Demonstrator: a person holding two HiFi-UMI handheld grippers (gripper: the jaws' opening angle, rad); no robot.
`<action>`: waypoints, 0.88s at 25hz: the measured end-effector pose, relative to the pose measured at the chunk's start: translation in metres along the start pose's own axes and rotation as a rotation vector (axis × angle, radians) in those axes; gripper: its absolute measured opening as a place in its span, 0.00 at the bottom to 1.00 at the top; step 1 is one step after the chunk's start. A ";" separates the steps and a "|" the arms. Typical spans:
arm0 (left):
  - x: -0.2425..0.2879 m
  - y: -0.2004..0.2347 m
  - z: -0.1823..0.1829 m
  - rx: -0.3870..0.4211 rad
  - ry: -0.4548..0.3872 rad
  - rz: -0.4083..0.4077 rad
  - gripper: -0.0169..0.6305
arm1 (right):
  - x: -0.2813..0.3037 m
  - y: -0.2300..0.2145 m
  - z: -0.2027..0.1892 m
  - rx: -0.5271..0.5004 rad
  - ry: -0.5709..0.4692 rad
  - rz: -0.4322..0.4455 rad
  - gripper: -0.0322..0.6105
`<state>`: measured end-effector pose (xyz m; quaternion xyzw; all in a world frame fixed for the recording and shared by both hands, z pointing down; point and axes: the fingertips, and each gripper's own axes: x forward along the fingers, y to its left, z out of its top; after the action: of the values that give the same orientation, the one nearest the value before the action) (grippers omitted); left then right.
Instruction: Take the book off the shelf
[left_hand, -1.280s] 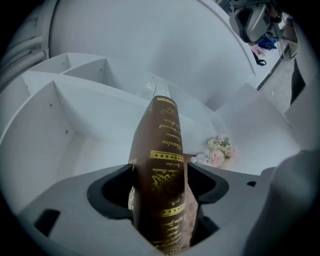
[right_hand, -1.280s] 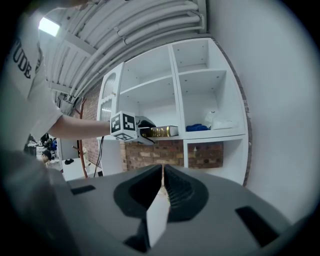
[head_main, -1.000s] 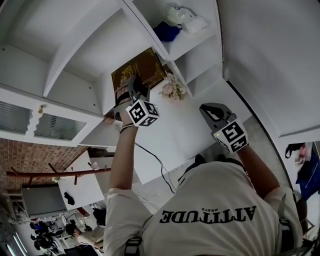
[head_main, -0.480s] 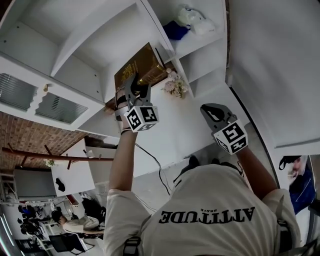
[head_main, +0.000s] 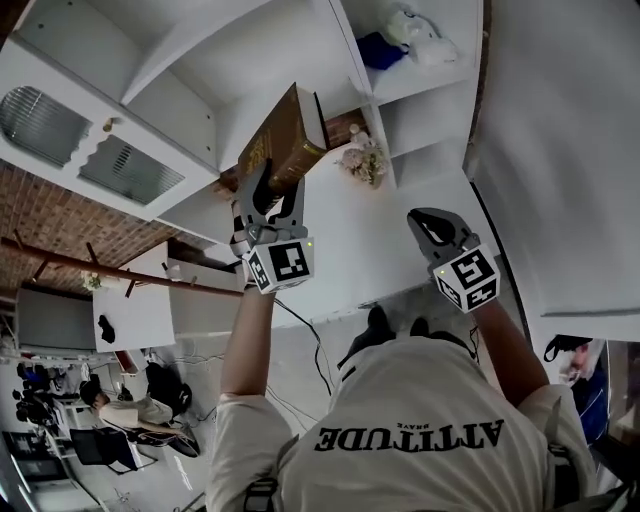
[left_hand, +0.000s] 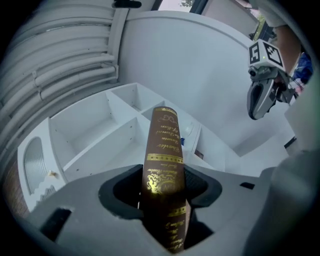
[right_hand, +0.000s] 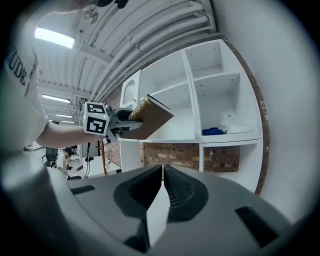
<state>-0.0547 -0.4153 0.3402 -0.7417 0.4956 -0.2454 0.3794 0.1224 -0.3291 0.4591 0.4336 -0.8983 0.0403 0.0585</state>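
A: While the left gripper (head_main: 281, 178) grasps the book (head_main: 285, 135), its jaws having just been closing onto the covers, where exactly does the book sit?

B: Out in front of the shelf (head_main: 180, 62), resting on no board that I can see. It is tilted, with the spine facing the gripper and the free end leaning toward the open compartment.

A: And the right gripper (right_hand: 163, 170)?

B: Clenched on nothing, off to the right, well apart from the book.

A: How will the book handle?

B: It is a hardback with stiff boards, so it won't flex. It is thick, and I judge it fairly heavy. The gilt-stamped brown cover looks smooth, possibly slick. The hold is near one end of the spine, so the free end will likely lever against the jaws. A hold nearer mid-spine would carry it steadier.

A: Which edges need watching?

B: The far corner lies near the upright divider (head_main: 345, 45). The head view doesn't settle whether it touches. The right gripper view puts the book forward of the shelf front. The flowers (head_main: 365, 160) stand just right of the book, near the brick back panel (head_main: 345, 128). Farther off, a blue thing (head_main: 383, 50) and a white bag (head_main: 425, 35) share the right compartment.

A: Where is the open room?

B: Back toward the person and downward, where nothing stands in the way.
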 end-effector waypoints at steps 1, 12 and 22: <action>-0.008 0.001 0.002 -0.022 -0.002 0.012 0.40 | 0.002 0.002 0.001 -0.002 -0.002 0.010 0.10; -0.127 0.010 -0.004 -0.281 0.020 0.146 0.39 | 0.032 0.062 -0.013 -0.001 0.018 0.174 0.10; -0.230 0.008 -0.060 -0.546 0.061 0.240 0.39 | 0.035 0.142 -0.002 -0.041 0.004 0.212 0.10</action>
<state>-0.1924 -0.2247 0.3723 -0.7447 0.6385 -0.0786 0.1774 -0.0102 -0.2677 0.4628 0.3347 -0.9397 0.0287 0.0647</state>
